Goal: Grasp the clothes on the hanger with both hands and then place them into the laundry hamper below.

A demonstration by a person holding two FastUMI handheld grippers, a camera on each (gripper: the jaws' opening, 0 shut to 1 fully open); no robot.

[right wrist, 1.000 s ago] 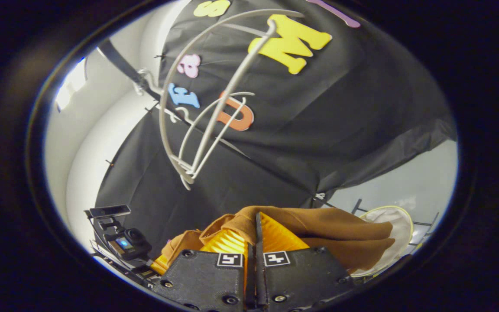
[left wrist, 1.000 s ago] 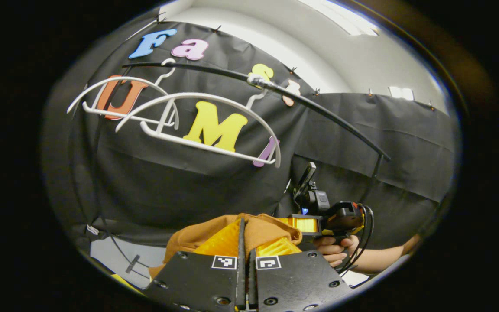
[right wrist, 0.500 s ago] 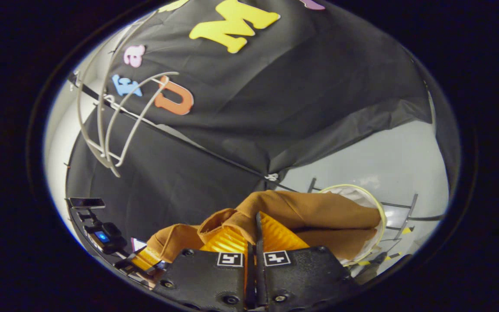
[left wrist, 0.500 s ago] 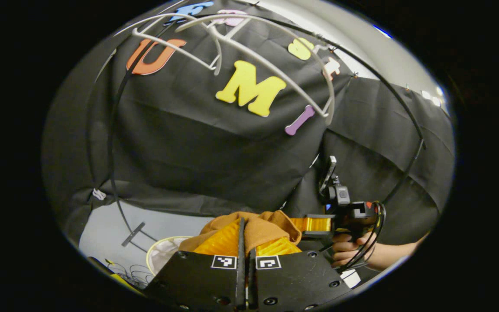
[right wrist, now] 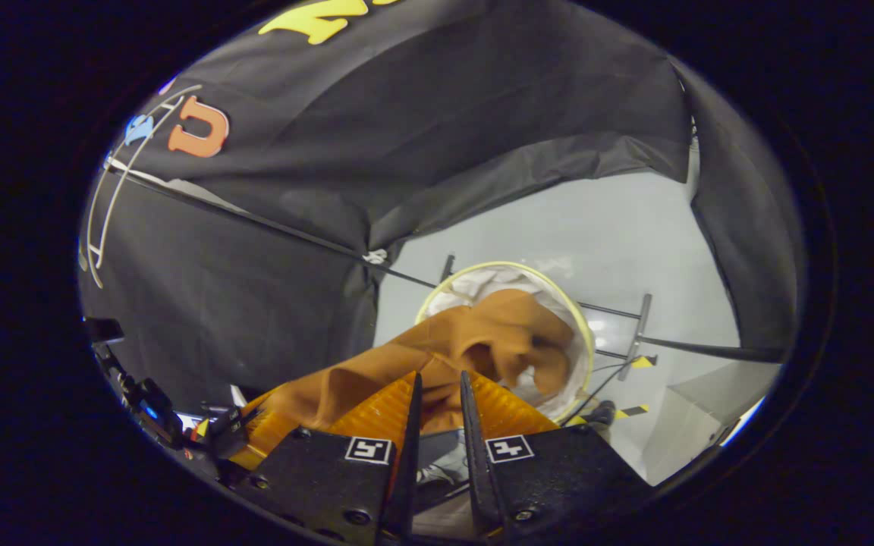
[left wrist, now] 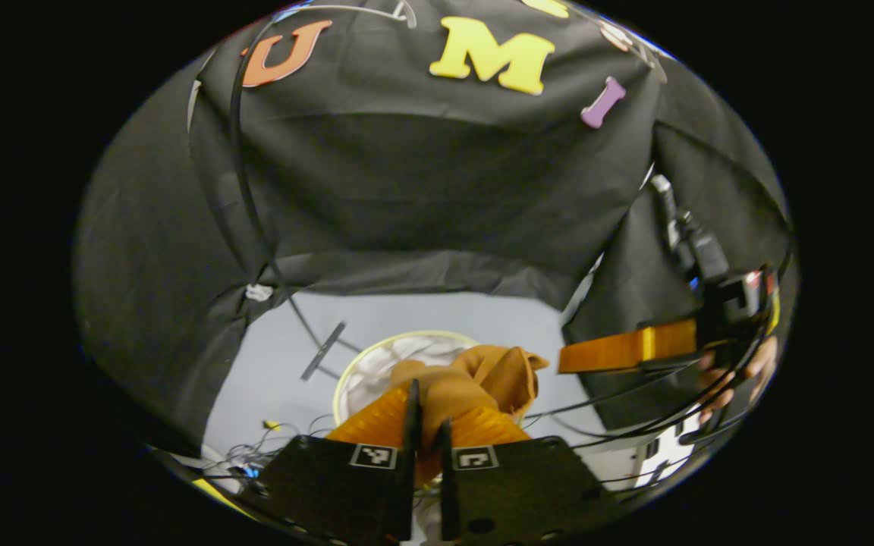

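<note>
The round white laundry hamper (right wrist: 578,318) stands on the pale floor (left wrist: 437,318) below both grippers, and the brown garment (right wrist: 482,341) hangs over its opening, its loose end dangling inside the rim. The right gripper (right wrist: 437,387), above the hamper, has its fingers a narrow gap apart with cloth between them. The left gripper (left wrist: 425,398), also above the hamper, likewise stands slightly parted with the garment bunched between its fingers.

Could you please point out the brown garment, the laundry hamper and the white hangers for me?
brown garment (right wrist: 505,334): right gripper view, bunched fold over the hamper.
laundry hamper (right wrist: 585,322): right gripper view, yellow rim.
white hangers (right wrist: 107,208): right gripper view, curved wire at left.
</note>
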